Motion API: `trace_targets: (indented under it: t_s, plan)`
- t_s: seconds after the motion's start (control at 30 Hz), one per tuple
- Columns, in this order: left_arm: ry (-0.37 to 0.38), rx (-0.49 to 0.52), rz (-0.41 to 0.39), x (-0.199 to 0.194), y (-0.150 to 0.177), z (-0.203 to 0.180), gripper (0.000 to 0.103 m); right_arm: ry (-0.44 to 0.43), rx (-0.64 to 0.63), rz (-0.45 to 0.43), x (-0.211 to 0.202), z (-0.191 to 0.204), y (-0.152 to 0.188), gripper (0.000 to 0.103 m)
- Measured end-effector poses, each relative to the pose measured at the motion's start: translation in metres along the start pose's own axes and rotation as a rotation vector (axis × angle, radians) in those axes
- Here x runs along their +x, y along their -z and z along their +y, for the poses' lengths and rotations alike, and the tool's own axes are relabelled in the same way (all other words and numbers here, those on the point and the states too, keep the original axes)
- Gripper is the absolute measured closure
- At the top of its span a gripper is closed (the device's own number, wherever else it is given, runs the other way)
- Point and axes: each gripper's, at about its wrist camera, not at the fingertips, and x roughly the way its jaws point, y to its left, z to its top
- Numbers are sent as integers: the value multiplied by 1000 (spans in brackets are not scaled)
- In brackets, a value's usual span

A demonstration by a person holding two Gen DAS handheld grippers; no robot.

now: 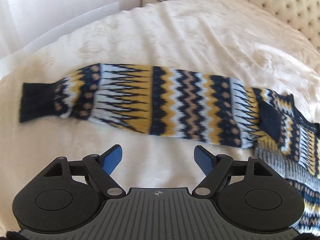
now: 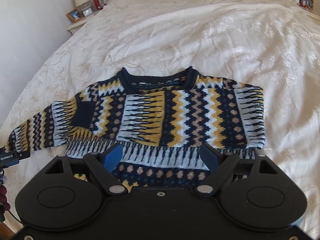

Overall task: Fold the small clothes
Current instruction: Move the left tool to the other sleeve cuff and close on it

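Blue-padded left gripper wide open — holding nothing.

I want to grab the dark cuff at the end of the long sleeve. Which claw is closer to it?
Left. The left claw hovers open just in front of the stretched sleeve, cuff off to its left. The right claw is over the sweater's body.

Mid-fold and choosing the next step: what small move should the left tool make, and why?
Probably ease the open left tool forward to the sleeve. That sleeve lies stretched out flat on the bed, unfolded, while the other sleeve already lies across the sweater.
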Motion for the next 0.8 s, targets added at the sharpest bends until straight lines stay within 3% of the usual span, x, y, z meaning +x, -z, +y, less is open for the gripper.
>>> trace_targets:
  t_s: [0.27,0.67,0.77,0.8]
  plan:
    - [-85,-180,-49,5,-18,80,24,-38,-47,18,4,45,4,17]
    - [-65,-248,-102,31,-47,94,25,-45,-72,35,5,72,10,17]
    - [-89,-230,-112,31,-50,97,36,-39,-61,43,4,68,13,17]
    - [-98,-219,-111,32,-52,97,46,-36,-56,45,4,67,14,17]
